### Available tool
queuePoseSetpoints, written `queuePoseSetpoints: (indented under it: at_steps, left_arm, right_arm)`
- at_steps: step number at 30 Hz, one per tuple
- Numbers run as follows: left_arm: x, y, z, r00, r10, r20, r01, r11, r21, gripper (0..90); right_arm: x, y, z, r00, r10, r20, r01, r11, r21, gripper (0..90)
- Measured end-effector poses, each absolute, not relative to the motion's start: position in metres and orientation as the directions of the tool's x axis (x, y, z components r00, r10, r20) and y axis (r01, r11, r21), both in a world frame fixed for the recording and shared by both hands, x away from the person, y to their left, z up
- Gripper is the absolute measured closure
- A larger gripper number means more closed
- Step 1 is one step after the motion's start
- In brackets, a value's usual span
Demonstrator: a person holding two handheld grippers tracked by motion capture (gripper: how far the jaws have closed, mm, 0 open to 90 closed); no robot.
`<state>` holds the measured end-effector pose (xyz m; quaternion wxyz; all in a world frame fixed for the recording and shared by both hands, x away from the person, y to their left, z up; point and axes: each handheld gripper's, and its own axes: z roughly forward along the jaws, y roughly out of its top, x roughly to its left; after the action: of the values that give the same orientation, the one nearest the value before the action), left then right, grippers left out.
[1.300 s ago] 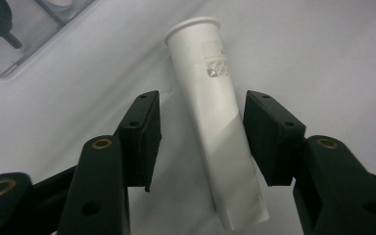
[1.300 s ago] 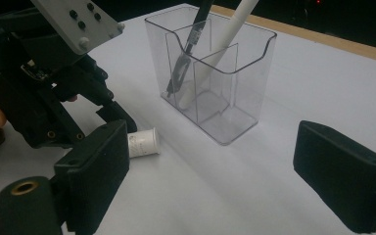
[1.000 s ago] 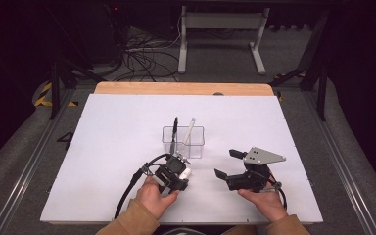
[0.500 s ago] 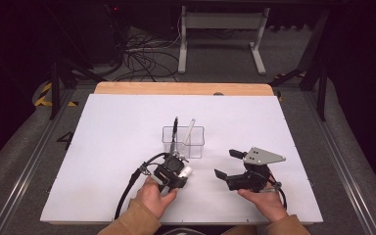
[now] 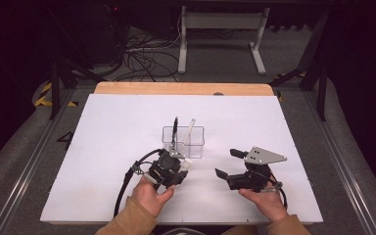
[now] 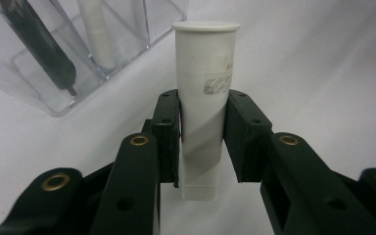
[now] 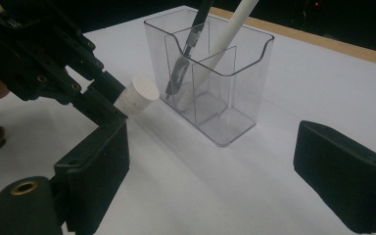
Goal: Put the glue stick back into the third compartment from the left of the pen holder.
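2 tongs [image 6: 201, 142] around white tube [image 6: 204, 78]

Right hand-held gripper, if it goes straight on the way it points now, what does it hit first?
Probably the clear organizer: it stands ahead of the open right hand-held gripper, over bare white table. Depth is hard to judge.

A white table [image 5: 103, 147] carries a clear holder [image 5: 183, 143] near its centre. A black pen [image 5: 175, 131] and a white pen [image 5: 190, 130] stand tilted in the holder. The left gripper [image 5: 176, 169], held in the left hand [image 5: 151, 196], sits just in front of the holder with a white tube [image 5: 182, 164] at its tip. The right gripper [image 5: 227, 164], held in the right hand [image 5: 267, 200], rests to the right, jaws apart and holding nothing, pointing left. Cables [image 5: 142, 58] lie on the floor beyond the table.
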<state>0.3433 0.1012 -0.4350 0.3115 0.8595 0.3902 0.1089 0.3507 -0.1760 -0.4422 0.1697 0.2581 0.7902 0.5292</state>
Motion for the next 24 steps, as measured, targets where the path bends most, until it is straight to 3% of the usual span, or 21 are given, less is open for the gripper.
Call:
queuePoseSetpoints:
  at_steps: [24]
  left_arm:
    - [0.336, 0.113, -0.384, 0.731, 0.680, -0.058, 0.445, -0.412, 0.795, 68.9]
  right_arm:
    - [0.351, -0.176, -0.442, -0.807, 0.590, 0.011, 0.232, 0.300, 0.925, 13.7]
